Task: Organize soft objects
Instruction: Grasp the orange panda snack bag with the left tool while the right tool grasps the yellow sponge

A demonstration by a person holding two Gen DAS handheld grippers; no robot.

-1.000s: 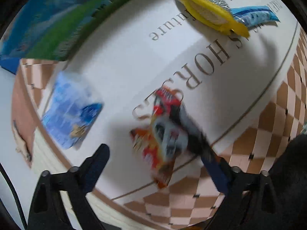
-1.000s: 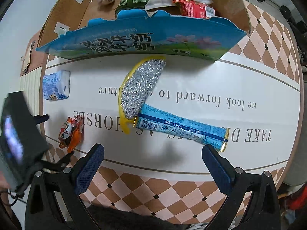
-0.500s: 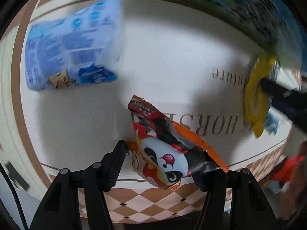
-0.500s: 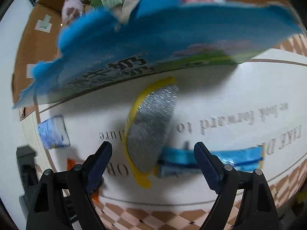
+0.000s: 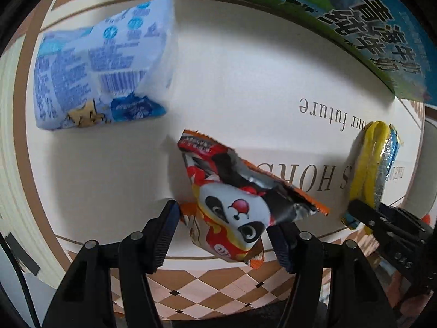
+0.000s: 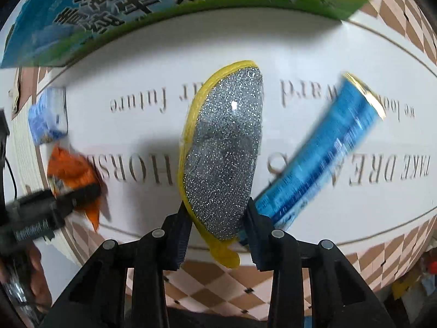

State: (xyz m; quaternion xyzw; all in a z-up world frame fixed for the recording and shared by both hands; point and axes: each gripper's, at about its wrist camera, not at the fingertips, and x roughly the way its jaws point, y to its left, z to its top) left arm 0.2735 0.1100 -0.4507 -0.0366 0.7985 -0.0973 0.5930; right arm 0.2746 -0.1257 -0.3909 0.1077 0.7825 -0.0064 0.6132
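Both grabs happening at once: left gripper (image 5: 222, 228) fingers bracket the panda snack packet (image 5: 235, 199) at 6 o'clock, not clearly clamped yet. Right gripper (image 6: 217, 222) fingers pinch the glittery scrub sponge (image 6: 224, 158). Next: lift toward the carton (image 6: 136, 8) at 12.

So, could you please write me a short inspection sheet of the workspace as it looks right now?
Surface: white mat with printed lettering, on brown checkered floor.
Job's things: panda snack packet between the left fingers; yellow-rimmed silver scrubber between the right fingers; blue wrapper, blurred, beside the scrubber; pale blue tissue pack lying apart on the mat.
Clutter: nothing seen.
Grippers: left gripper closed around the packet; right gripper closed on the scrubber's near end.
Cables: black cable at the left edge.
Surroundings: blue-green printed carton flap overhanging the far side.
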